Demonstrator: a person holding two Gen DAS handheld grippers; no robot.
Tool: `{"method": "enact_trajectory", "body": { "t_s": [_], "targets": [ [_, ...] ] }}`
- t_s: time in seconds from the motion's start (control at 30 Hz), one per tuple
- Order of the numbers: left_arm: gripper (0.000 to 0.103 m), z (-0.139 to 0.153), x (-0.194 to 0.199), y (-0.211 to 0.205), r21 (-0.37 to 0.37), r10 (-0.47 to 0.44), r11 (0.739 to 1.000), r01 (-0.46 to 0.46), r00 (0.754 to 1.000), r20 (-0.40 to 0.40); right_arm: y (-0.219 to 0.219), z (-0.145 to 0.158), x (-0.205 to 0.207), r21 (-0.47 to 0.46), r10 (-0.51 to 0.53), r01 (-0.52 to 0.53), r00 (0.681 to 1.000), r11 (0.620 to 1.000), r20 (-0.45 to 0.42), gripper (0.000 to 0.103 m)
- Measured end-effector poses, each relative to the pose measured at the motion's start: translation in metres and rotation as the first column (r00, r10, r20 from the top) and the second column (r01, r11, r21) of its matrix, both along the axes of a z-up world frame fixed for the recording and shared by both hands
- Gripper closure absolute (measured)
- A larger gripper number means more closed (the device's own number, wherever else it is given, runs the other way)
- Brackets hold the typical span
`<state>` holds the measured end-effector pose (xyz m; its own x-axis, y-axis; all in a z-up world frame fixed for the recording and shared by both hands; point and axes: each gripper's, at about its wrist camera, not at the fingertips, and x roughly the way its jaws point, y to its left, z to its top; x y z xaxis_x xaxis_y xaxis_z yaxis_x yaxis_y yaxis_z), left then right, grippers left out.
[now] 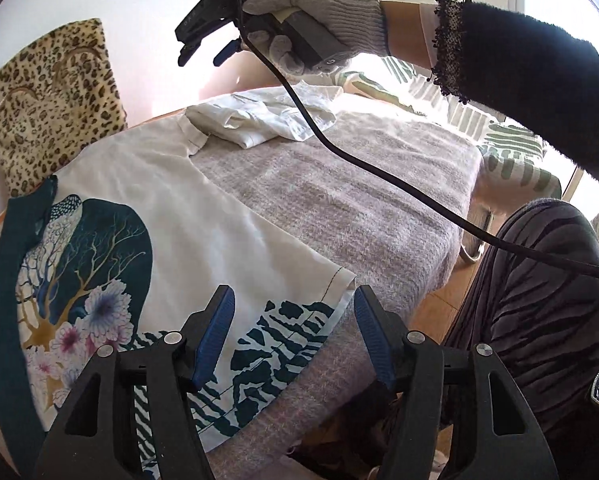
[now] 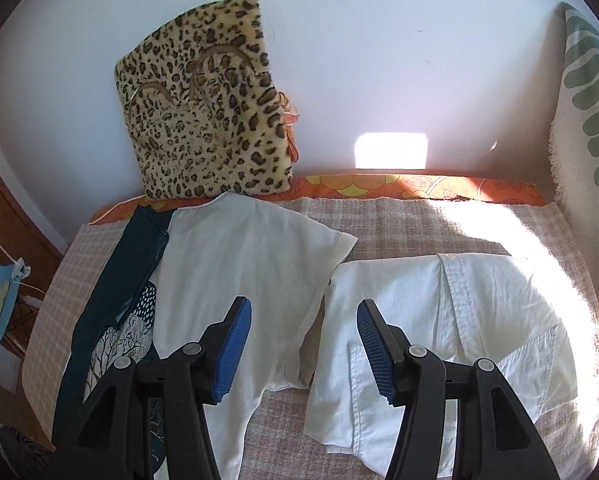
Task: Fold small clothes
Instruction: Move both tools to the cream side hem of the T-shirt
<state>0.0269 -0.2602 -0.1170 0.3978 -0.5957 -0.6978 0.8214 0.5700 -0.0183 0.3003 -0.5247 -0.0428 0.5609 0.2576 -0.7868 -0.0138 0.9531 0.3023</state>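
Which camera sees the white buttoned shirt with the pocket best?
The right wrist view: the folded white shirt lies close below the right tool, its button strip and pocket plain. In the left wrist view the same shirt is a small far bundle, partly crossed by a black cable.

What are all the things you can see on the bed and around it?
Printed T-shirt: one, white with dark teal tree and flower print, spread flat on the left of the blanket.
White shirt: one, folded, on the right, beside the T-shirt.
Blanket: one, pale checked, under both clothes.
Leopard bag: one, tan with dark spots, leaning on the wall.
Striped cushion: one, cream and green, at the right edge.
Cable: one, black, hanging from the right tool.
Left tool: open, empty, above the T-shirt's hem.
Right tool: open, empty, held in a grey gloved hand.
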Motion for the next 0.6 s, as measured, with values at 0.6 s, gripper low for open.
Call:
{"method": "enact_trajectory", "body": {
  "t_s": [0.6],
  "targets": [
    [0.081, -0.029, 0.017, -0.034, 0.067, 0.033, 0.997, -0.032, 0.999, -0.012, -0.019, -0.052, 0.079, 0.084, -0.007, 0.012, 0.998, 0.996, -0.064, 0.034]
  ]
}}
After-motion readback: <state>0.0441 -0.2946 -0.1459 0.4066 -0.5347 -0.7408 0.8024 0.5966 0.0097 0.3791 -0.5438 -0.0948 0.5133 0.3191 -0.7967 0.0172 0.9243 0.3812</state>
